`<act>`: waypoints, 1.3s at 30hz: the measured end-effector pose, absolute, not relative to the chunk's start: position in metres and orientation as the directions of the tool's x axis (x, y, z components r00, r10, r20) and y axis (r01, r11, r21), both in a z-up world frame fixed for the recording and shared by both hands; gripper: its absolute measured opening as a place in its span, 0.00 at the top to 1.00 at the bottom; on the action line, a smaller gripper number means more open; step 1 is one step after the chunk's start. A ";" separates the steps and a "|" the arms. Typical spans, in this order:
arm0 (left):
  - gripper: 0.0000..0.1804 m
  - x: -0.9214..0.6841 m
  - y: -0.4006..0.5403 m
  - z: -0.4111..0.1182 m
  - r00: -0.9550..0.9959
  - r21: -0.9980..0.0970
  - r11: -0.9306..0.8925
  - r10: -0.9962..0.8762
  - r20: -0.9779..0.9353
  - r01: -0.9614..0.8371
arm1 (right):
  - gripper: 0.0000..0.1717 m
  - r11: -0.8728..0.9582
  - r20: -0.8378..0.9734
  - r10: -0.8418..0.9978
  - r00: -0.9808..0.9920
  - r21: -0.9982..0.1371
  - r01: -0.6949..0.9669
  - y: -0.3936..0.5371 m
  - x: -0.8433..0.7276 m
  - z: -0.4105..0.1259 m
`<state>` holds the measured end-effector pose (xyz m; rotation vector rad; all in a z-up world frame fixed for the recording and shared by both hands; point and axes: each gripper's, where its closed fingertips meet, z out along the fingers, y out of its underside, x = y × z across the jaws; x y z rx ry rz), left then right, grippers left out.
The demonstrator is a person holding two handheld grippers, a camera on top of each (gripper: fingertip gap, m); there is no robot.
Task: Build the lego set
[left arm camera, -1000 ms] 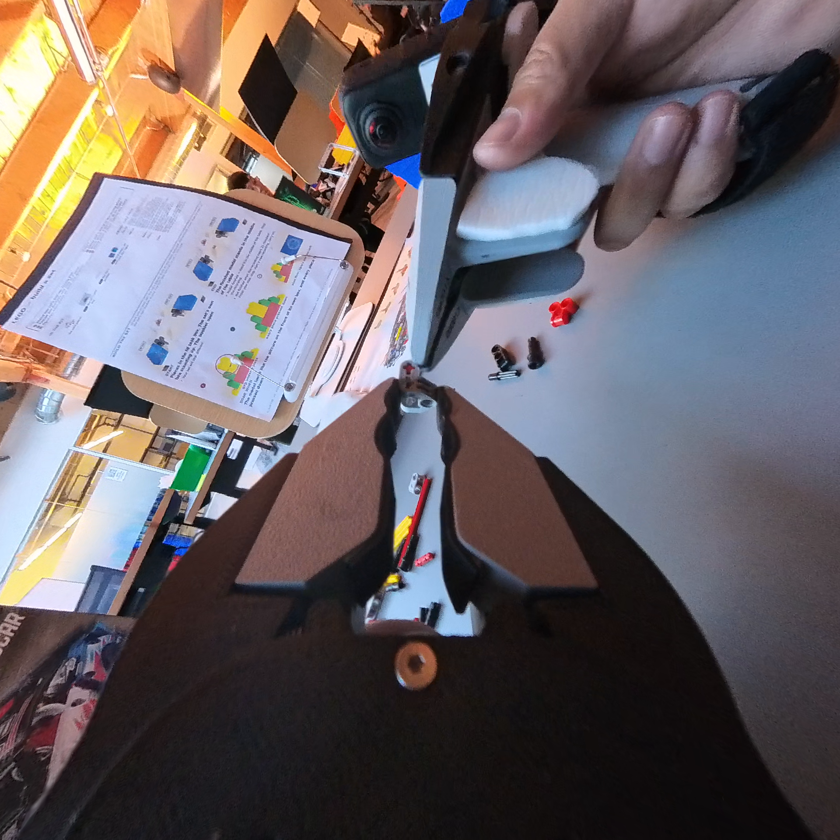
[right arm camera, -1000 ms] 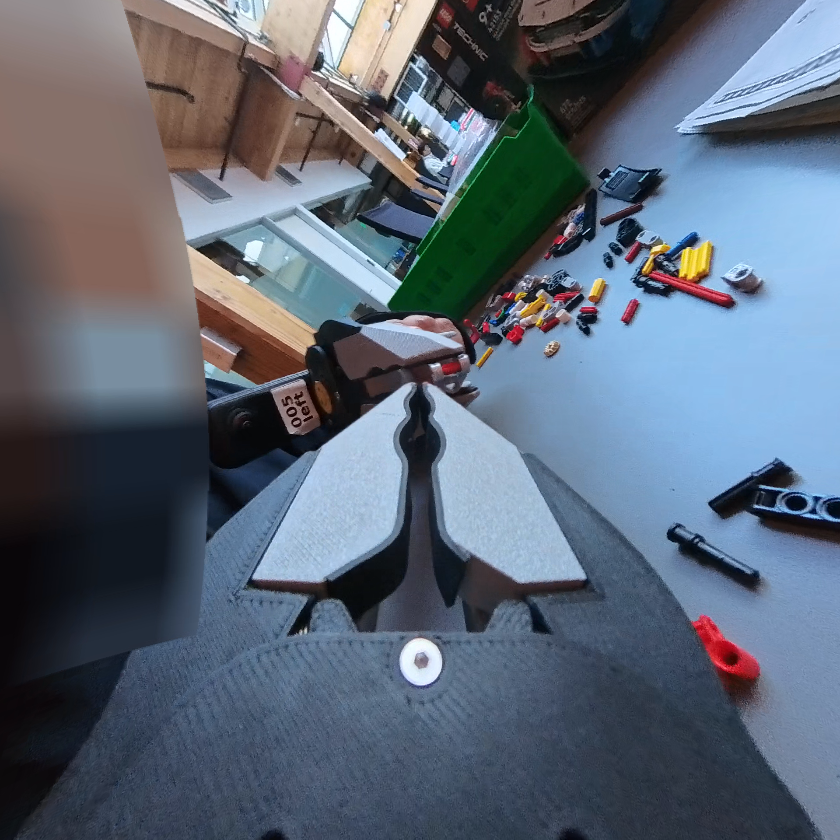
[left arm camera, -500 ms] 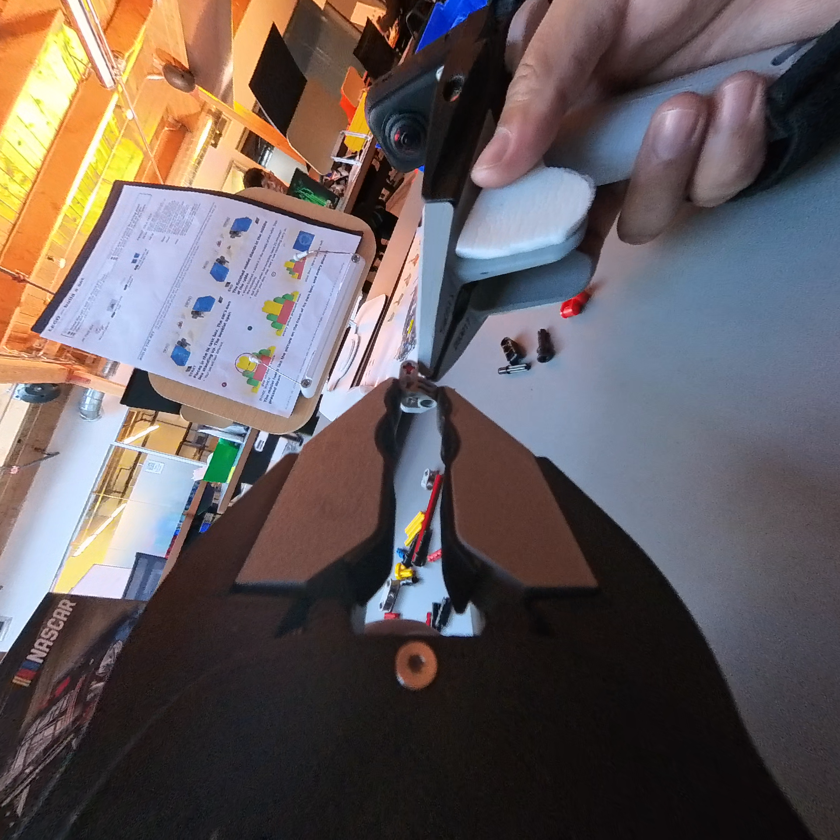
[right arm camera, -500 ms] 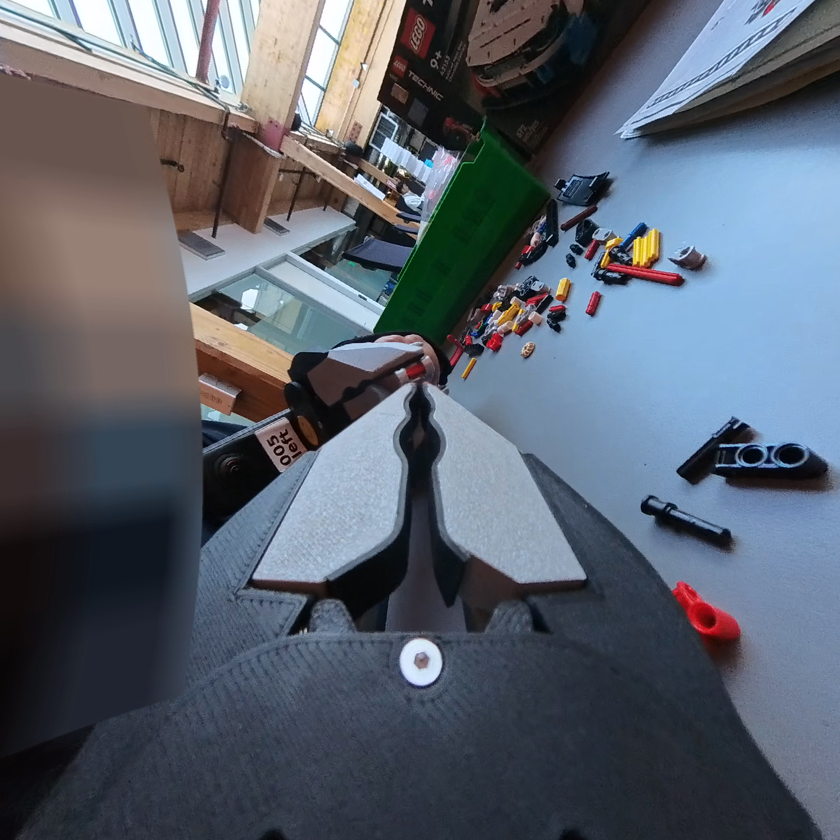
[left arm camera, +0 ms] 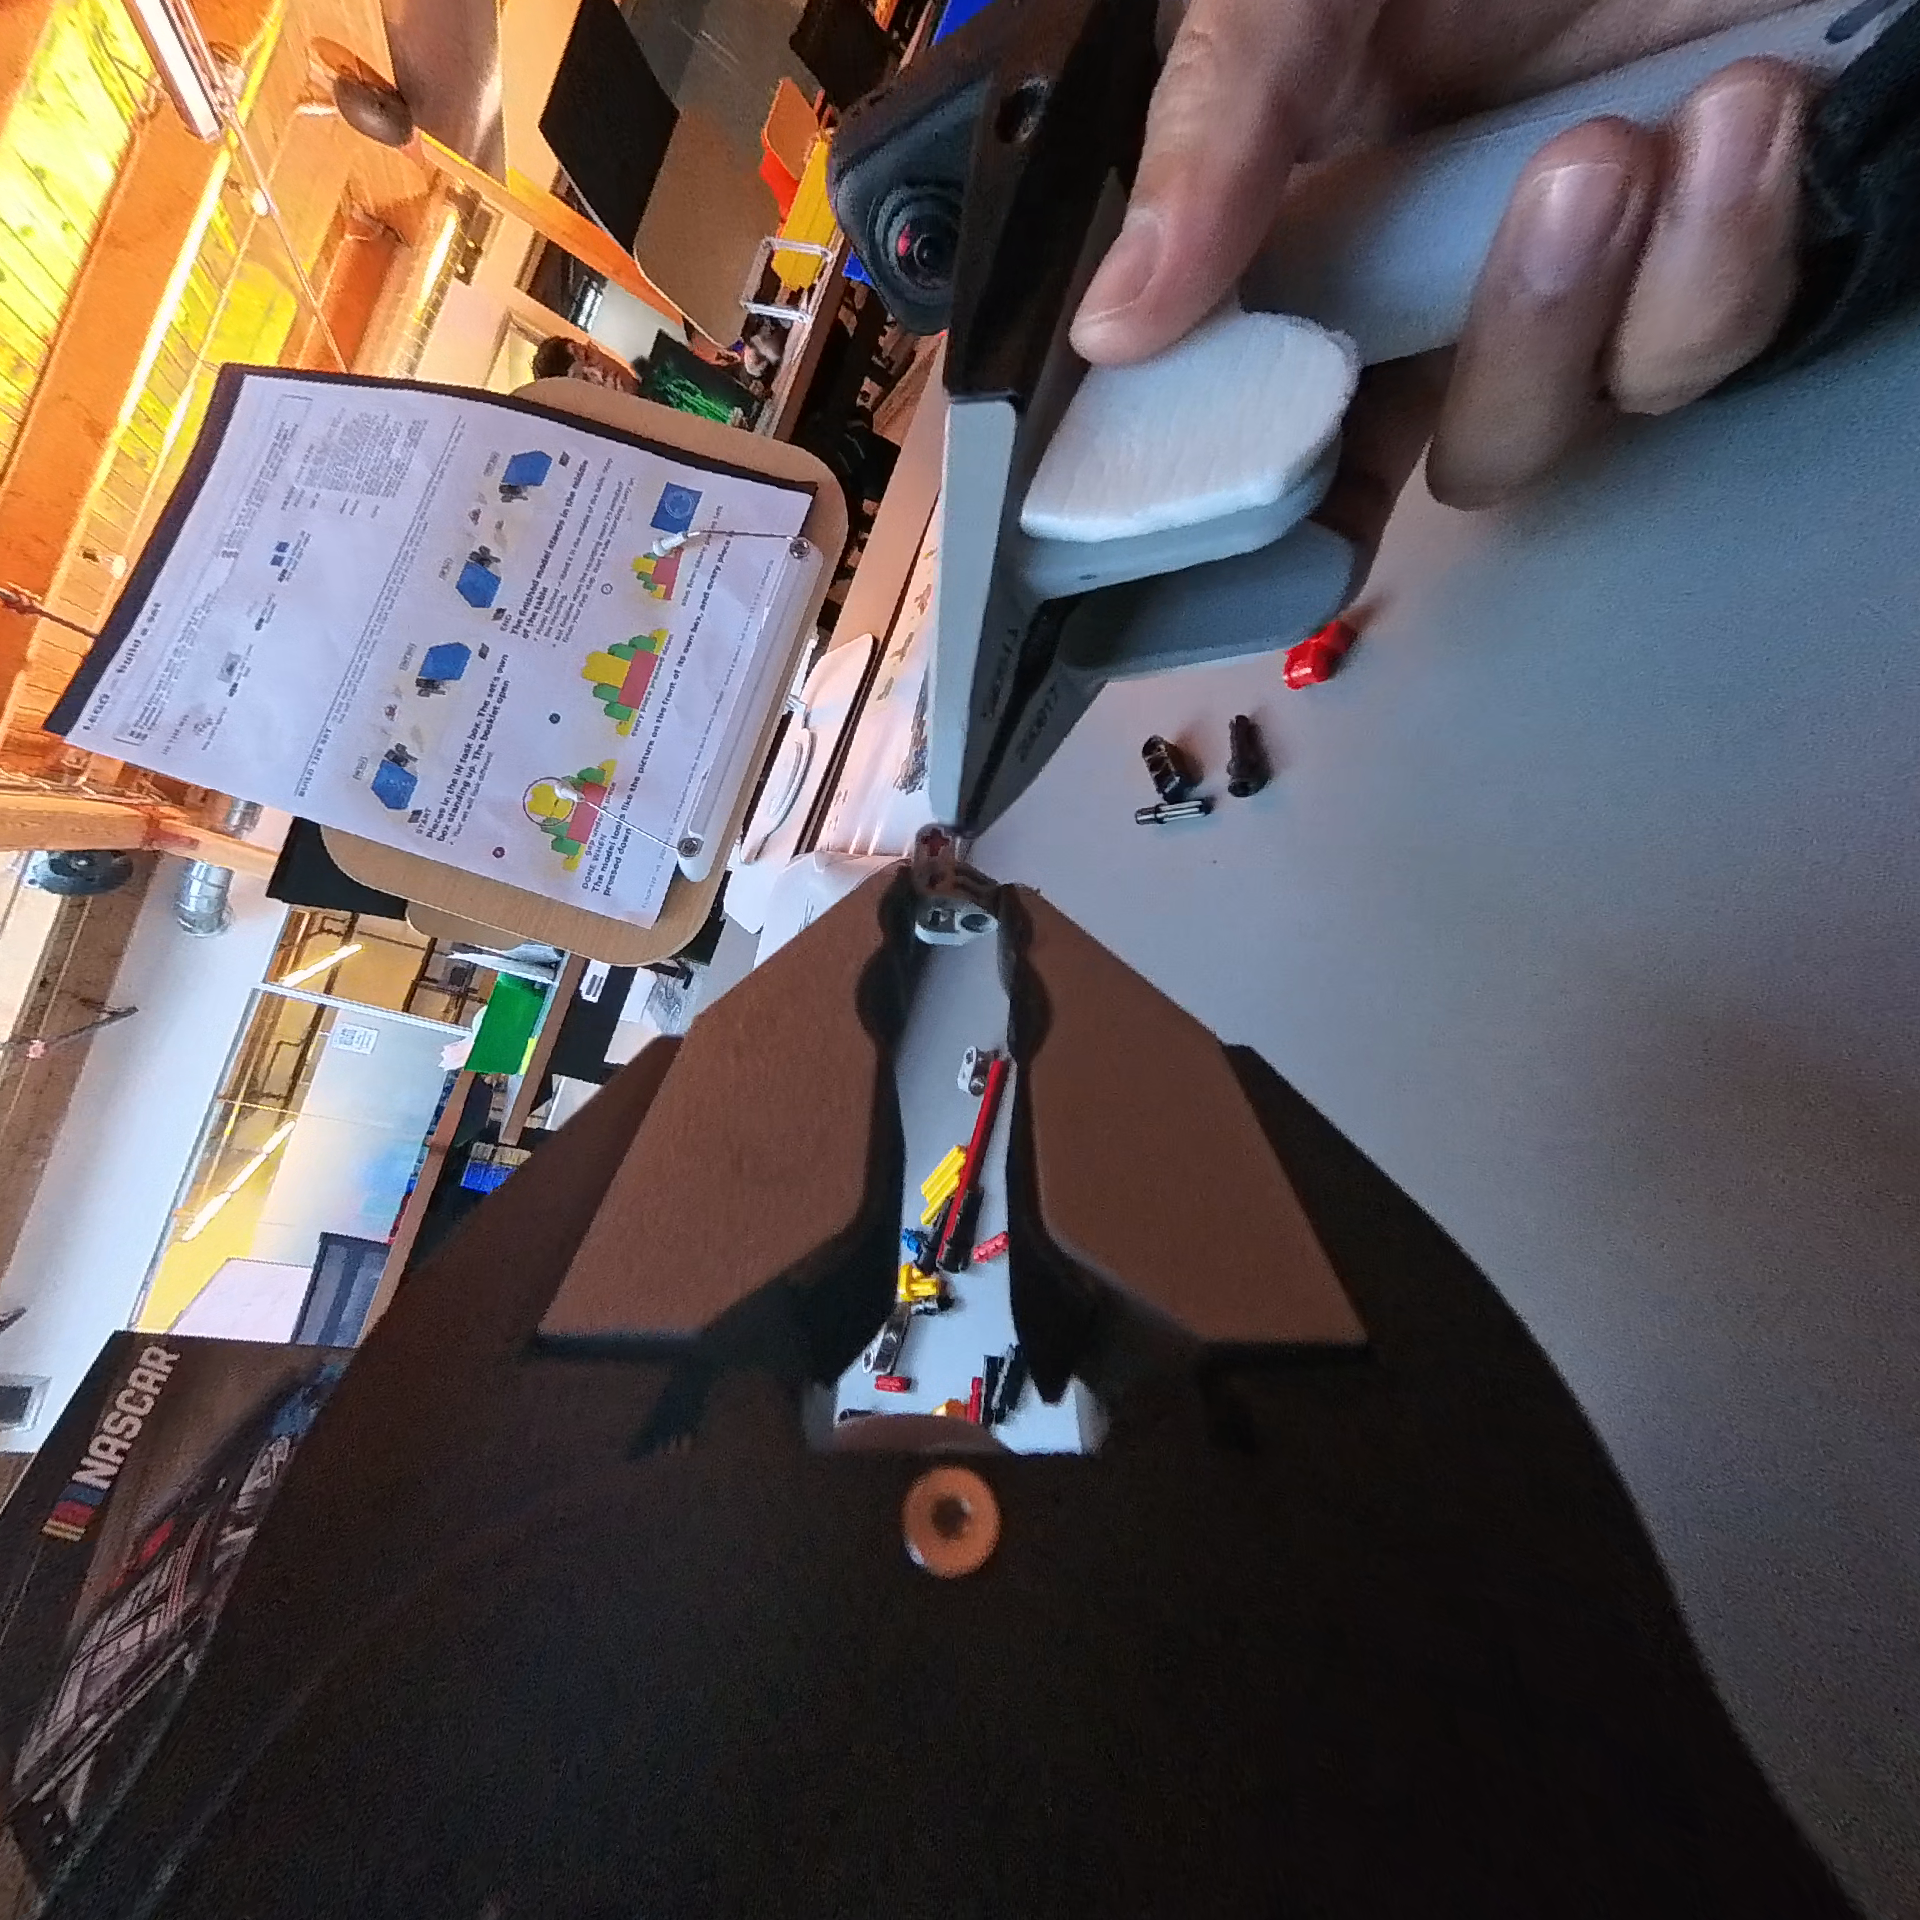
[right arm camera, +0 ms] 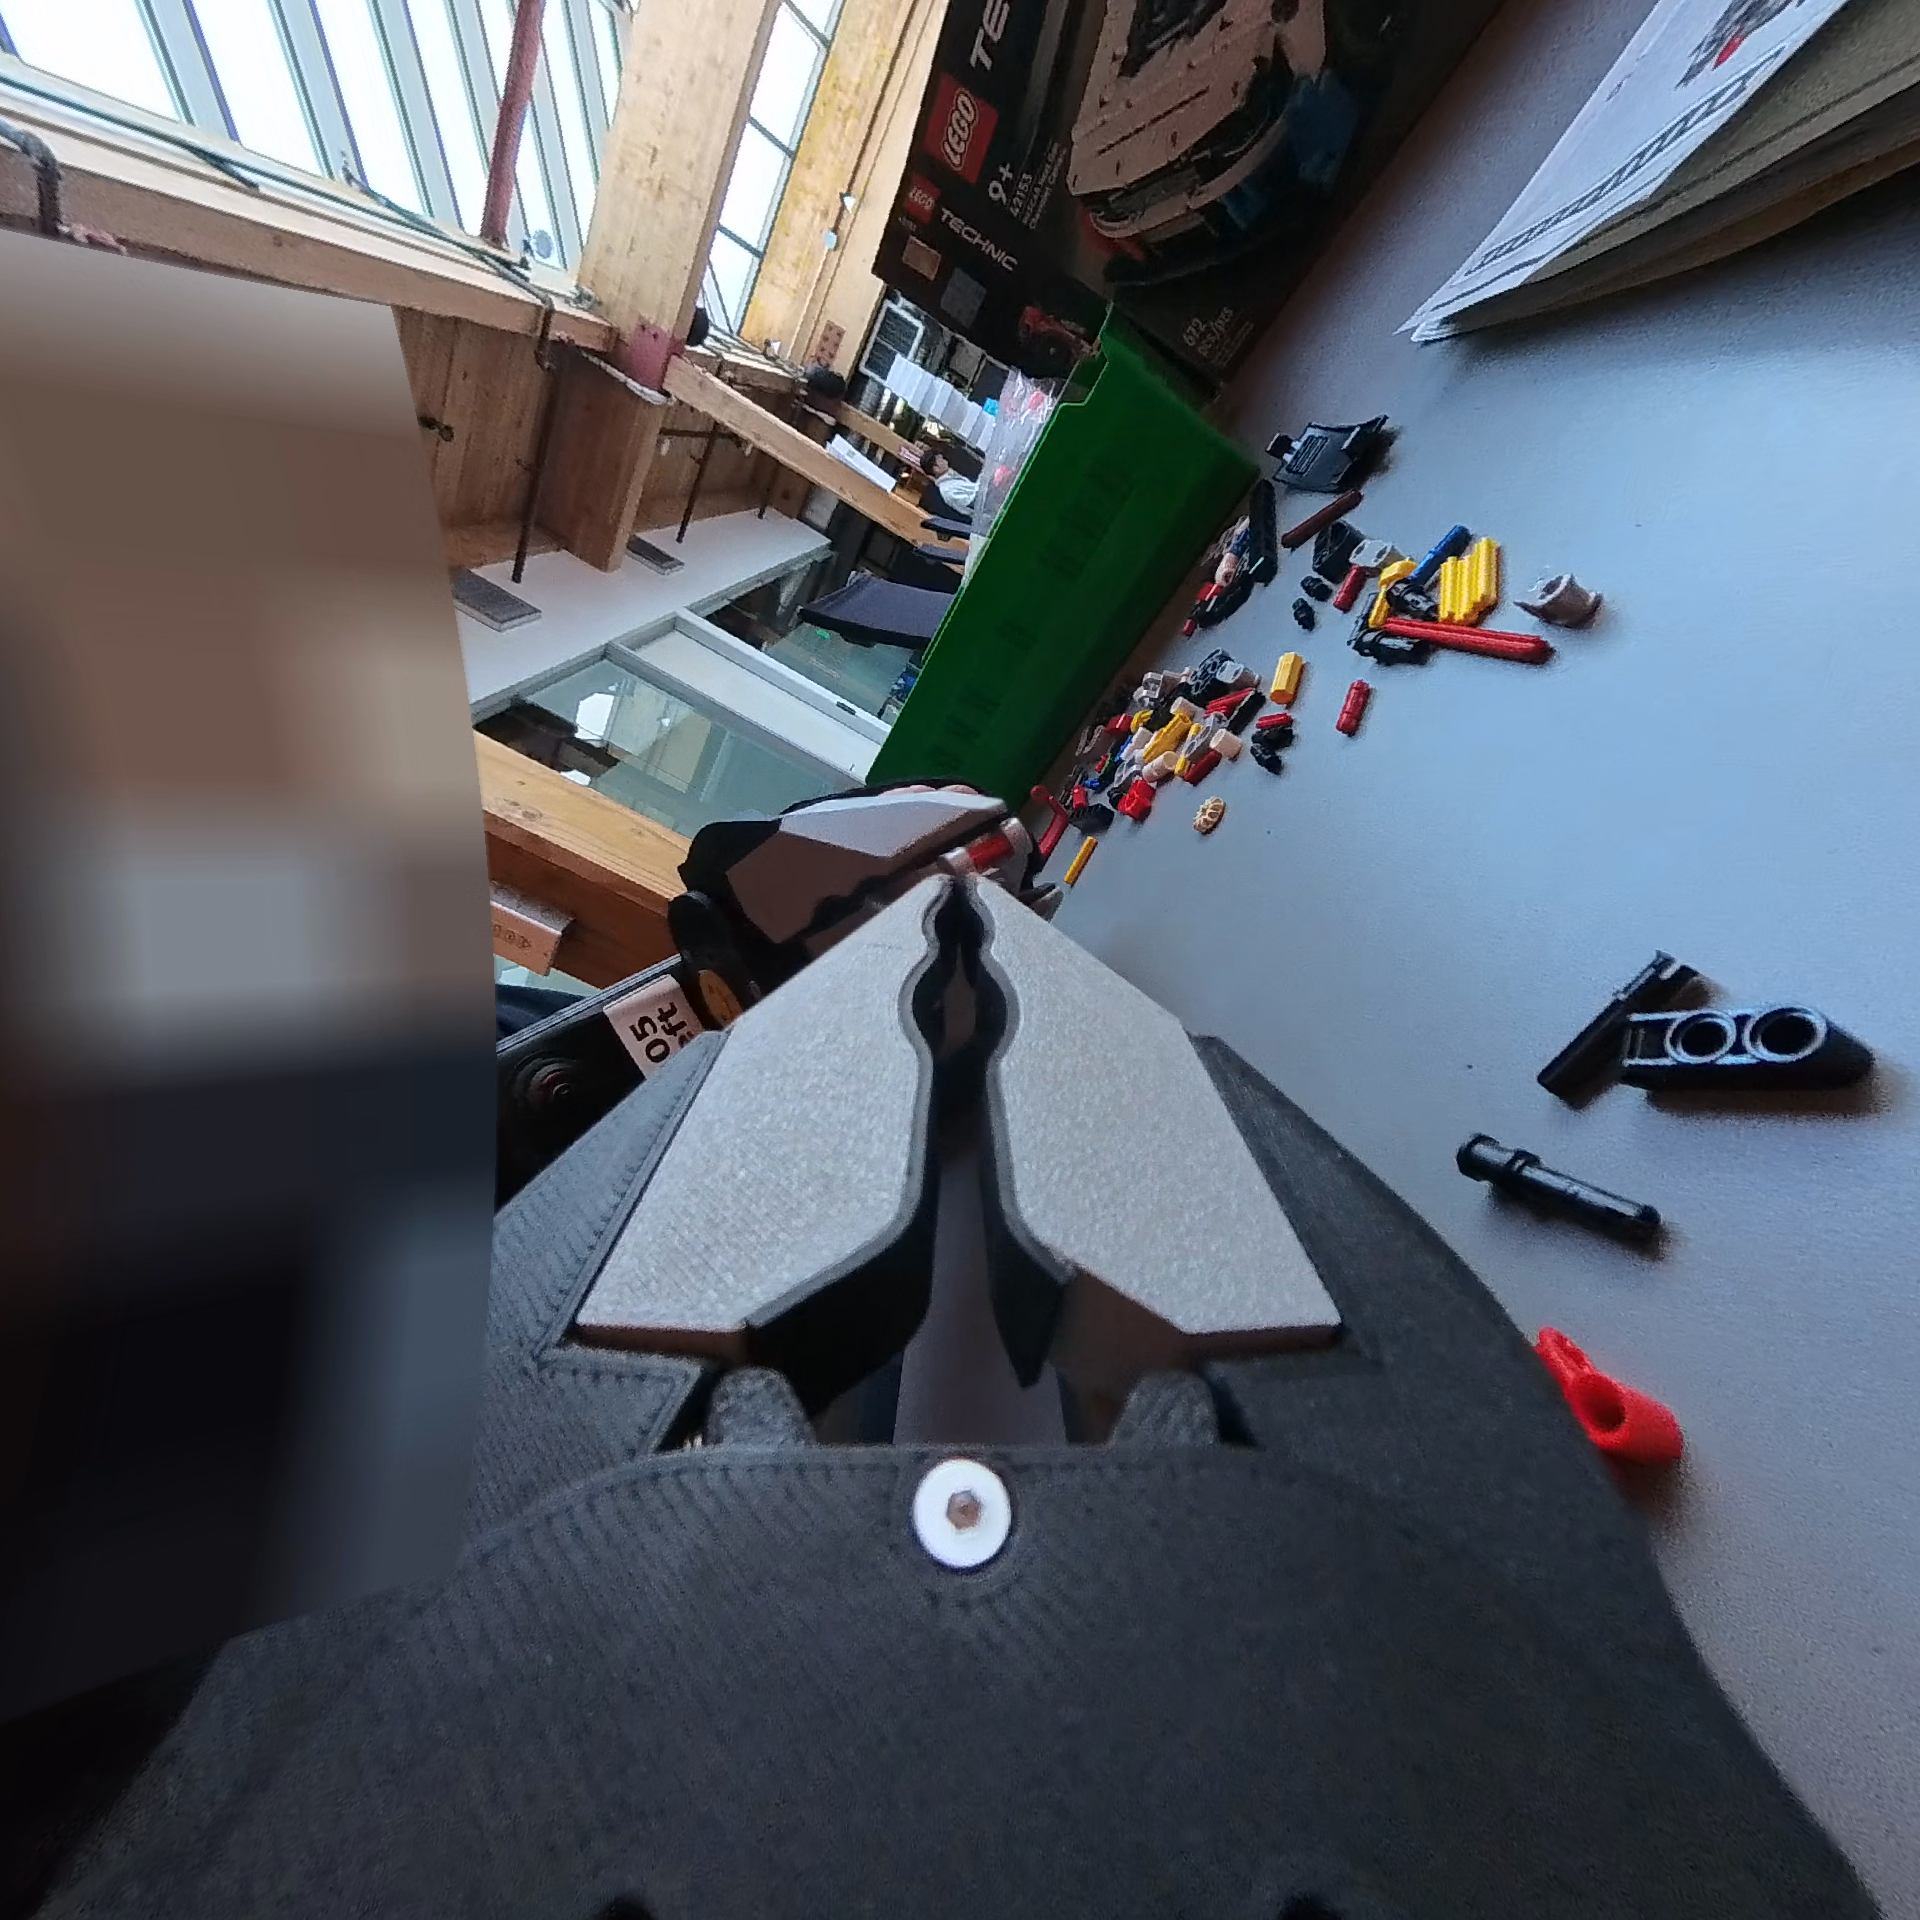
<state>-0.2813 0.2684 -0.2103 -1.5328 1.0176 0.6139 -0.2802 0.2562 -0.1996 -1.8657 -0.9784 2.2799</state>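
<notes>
— What is held in the left claw (left arm camera: 954, 914)?

— A small light-grey connector piece (left arm camera: 956, 920) with a red axle (right arm camera: 995, 850) through it is clamped between the two fingertips, lifted above the grey counter (left arm camera: 1558, 1039).

— And the right claw (right arm camera: 961, 891)?

— Its fingertips are closed against each other, with nothing seen between them. The tips are brought right up to the red axle end of the piece held by the left claw; whether contact is made cannot be told.

— What is seen about them?

— A hand (left arm camera: 1455, 156) is wrapped round the right gripper's grey handle. On the counter near the right claw a red connector (right arm camera: 1608, 1403), a black pin (right arm camera: 1556, 1188) and a black two-hole beam (right arm camera: 1725, 1039) are laid. Farther off, a scatter of red, yellow and black pieces (right arm camera: 1299, 675) is spread beside a green bin (right arm camera: 1081, 582). An instruction sheet on a clipboard (left arm camera: 468, 623) is propped beyond the left claw, and a dark set box (right arm camera: 1060, 177) is stood behind the bin.
</notes>
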 end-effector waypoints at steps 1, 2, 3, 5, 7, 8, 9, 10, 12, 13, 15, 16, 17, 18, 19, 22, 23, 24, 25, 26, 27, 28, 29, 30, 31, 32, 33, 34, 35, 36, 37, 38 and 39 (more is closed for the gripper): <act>0.93 -0.281 0.268 -0.211 0.484 -0.506 0.014 -0.267 -0.833 -0.863 | 1.00 -0.802 -0.872 0.406 -0.273 -0.483 0.353 0.256 -0.281 -0.201; 0.93 -0.281 0.268 -0.211 0.478 -0.498 0.011 -0.265 -0.838 -0.867 | 1.00 -0.804 -0.875 0.402 -0.270 -0.479 0.353 0.256 -0.281 -0.201; 0.93 -0.281 0.269 -0.211 0.472 -0.491 0.009 -0.262 -0.842 -0.871 | 1.00 -0.807 -0.877 0.397 -0.269 -0.473 0.352 0.256 -0.281 -0.201; 0.93 -0.281 0.268 -0.211 0.457 -0.474 0.008 -0.254 -0.853 -0.881 | 1.00 -0.814 -0.882 0.388 -0.266 -0.464 0.349 0.257 -0.281 -0.202; 0.93 -0.281 0.269 -0.212 0.438 -0.452 0.002 -0.242 -0.866 -0.892 | 1.00 -0.819 -0.887 0.382 -0.260 -0.456 0.348 0.256 -0.282 -0.203; 0.93 -0.281 0.269 -0.212 0.433 -0.445 -0.001 -0.239 -0.869 -0.895 | 1.00 -0.822 -0.888 0.381 -0.257 -0.453 0.346 0.256 -0.282 -0.203; 0.93 -0.281 0.269 -0.212 0.431 -0.443 -0.003 -0.238 -0.870 -0.897 | 1.00 -0.825 -0.890 0.379 -0.254 -0.449 0.343 0.256 -0.282 -0.203; 0.93 -0.282 0.269 -0.212 0.430 -0.441 -0.004 -0.237 -0.871 -0.897 | 1.00 -0.830 -0.892 0.374 -0.253 -0.444 0.339 0.257 -0.282 -0.204; 0.93 -0.282 0.270 -0.213 0.425 -0.435 -0.011 -0.236 -0.874 -0.901 | 1.00 -0.839 -0.899 0.365 -0.245 -0.431 0.332 0.257 -0.283 -0.205; 0.93 -0.282 0.270 -0.213 0.419 -0.428 -0.014 -0.234 -0.877 -0.903 | 1.00 -0.844 -0.901 0.360 -0.242 -0.425 0.328 0.257 -0.283 -0.205; 0.93 -0.283 0.271 -0.214 0.407 -0.413 -0.022 -0.225 -0.885 -0.910 | 1.00 -0.855 -0.906 0.348 -0.240 -0.412 0.315 0.258 -0.283 -0.206; 0.93 -0.283 0.271 -0.214 0.400 -0.404 -0.030 -0.218 -0.890 -0.914 | 1.00 -0.863 -0.909 0.341 -0.239 -0.404 0.304 0.258 -0.283 -0.206; 0.93 -0.284 0.271 -0.213 0.389 -0.390 -0.038 -0.210 -0.897 -0.920 | 1.00 -0.872 -0.913 0.331 -0.238 -0.393 0.294 0.258 -0.284 -0.206; 0.93 -0.284 0.271 -0.214 0.376 -0.376 -0.044 -0.203 -0.904 -0.926 | 1.00 -0.879 -0.917 0.321 -0.236 -0.382 0.287 0.259 -0.284 -0.206; 0.93 -0.284 0.271 -0.214 0.371 -0.369 -0.047 -0.202 -0.907 -0.928 | 1.00 -0.883 -0.919 0.319 -0.233 -0.377 0.280 0.259 -0.284 -0.206; 0.93 -0.283 0.270 -0.216 0.391 -0.391 -0.047 -0.217 -0.894 -0.919 | 1.00 -0.893 -0.921 0.320 -0.223 -0.372 0.253 0.260 -0.285 -0.207; 0.93 -0.283 0.270 -0.216 0.387 -0.386 -0.048 -0.214 -0.897 -0.921 | 1.00 -0.897 -0.923 0.317 -0.219 -0.367 0.246 0.259 -0.286 -0.207; 0.93 -0.282 0.270 -0.217 0.381 -0.380 -0.046 -0.212 -0.900 -0.924 | 1.00 -0.902 -0.925 0.314 -0.213 -0.361 0.239 0.260 -0.286 -0.208; 0.94 -0.282 0.270 -0.218 0.376 -0.376 -0.046 -0.213 -0.902 -0.926 | 1.00 -0.906 -0.928 0.310 -0.205 -0.353 0.232 0.261 -0.286 -0.209; 0.94 -0.282 0.270 -0.218 0.373 -0.373 -0.042 -0.212 -0.903 -0.927 | 1.00 -0.910 -0.932 0.302 -0.201 -0.345 0.229 0.261 -0.287 -0.210; 0.93 -0.282 0.270 -0.219 0.377 -0.379 -0.037 -0.218 -0.900 -0.925 | 1.00 -0.912 -0.934 0.299 -0.197 -0.341 0.228 0.262 -0.287 -0.210; 0.94 -0.282 0.271 -0.219 0.382 -0.385 -0.031 -0.223 -0.897 -0.922 | 1.00 -0.912 -0.934 0.302 -0.193 -0.342 0.228 0.262 -0.287 -0.211; 0.94 -0.283 0.271 -0.219 0.374 -0.378 -0.026 -0.220 -0.901 -0.926 | 1.00 -0.910 -0.932 0.308 -0.191 -0.347 0.228 0.262 -0.287 -0.211; 0.94 -0.283 0.271 -0.219 0.360 -0.363 -0.025 -0.214 -0.908 -0.931 | 1.00 -0.906 -0.930 0.318 -0.187 -0.356 0.228 0.262 -0.287 -0.212; 0.94 -0.283 0.270 -0.220 0.349 -0.352 -0.022 -0.211 -0.913 -0.936 | 1.00 -0.903 -0.927 0.329 -0.178 -0.365 0.229 0.261 -0.286 -0.213; 0.94 -0.283 0.270 -0.220 0.341 -0.345 -0.017 -0.209 -0.917 -0.938 | 1.00 -0.900 -0.924 0.340 -0.174 -0.373 0.226 0.261 -0.286 -0.213; 0.94 -0.283 0.270 -0.220 0.333 -0.338 -0.010 -0.208 -0.920 -0.941 | 1.00 -0.897 -0.922 0.348 -0.170 -0.380 0.224 0.261 -0.287 -0.213; 0.94 -0.283 0.270 -0.220 0.324 -0.330 -0.003 -0.207 -0.923 -0.944 | 1.00 -0.896 -0.922 0.349 -0.167 -0.381 0.227 0.260 -0.287 -0.214; 0.94 -0.284 0.270 -0.221 0.314 -0.321 0.003 -0.206 -0.927 -0.947 | 1.00 -0.898 -0.925 0.341 -0.167 -0.373 0.233 0.260 -0.288 -0.214; 0.94 -0.285 0.270 -0.221 0.303 -0.311 0.008 -0.204 -0.931 -0.950 | 1.00 -0.901 -0.929 0.329 -0.168 -0.362 0.239 0.260 -0.289 -0.215; 0.94 -0.286 0.270 -0.222 0.293 -0.302 0.011 -0.203 -0.934 -0.953 | 1.00 -0.903 -0.933 0.318 -0.167 -0.351 0.246 0.260 -0.289 -0.215; 0.94 -0.286 0.270 -0.223 0.288 -0.297 0.014 -0.203 -0.936 -0.955 | 1.00 -0.905 -0.936 0.309 -0.166 -0.344 0.250 0.260 -0.290 -0.216; 0.94 -0.287 0.270 -0.223 0.282 -0.291 0.015 -0.205 -0.937 -0.957 | 1.00 -0.906 -0.938 0.305 -0.163 -0.338 0.253 0.260 -0.291 -0.217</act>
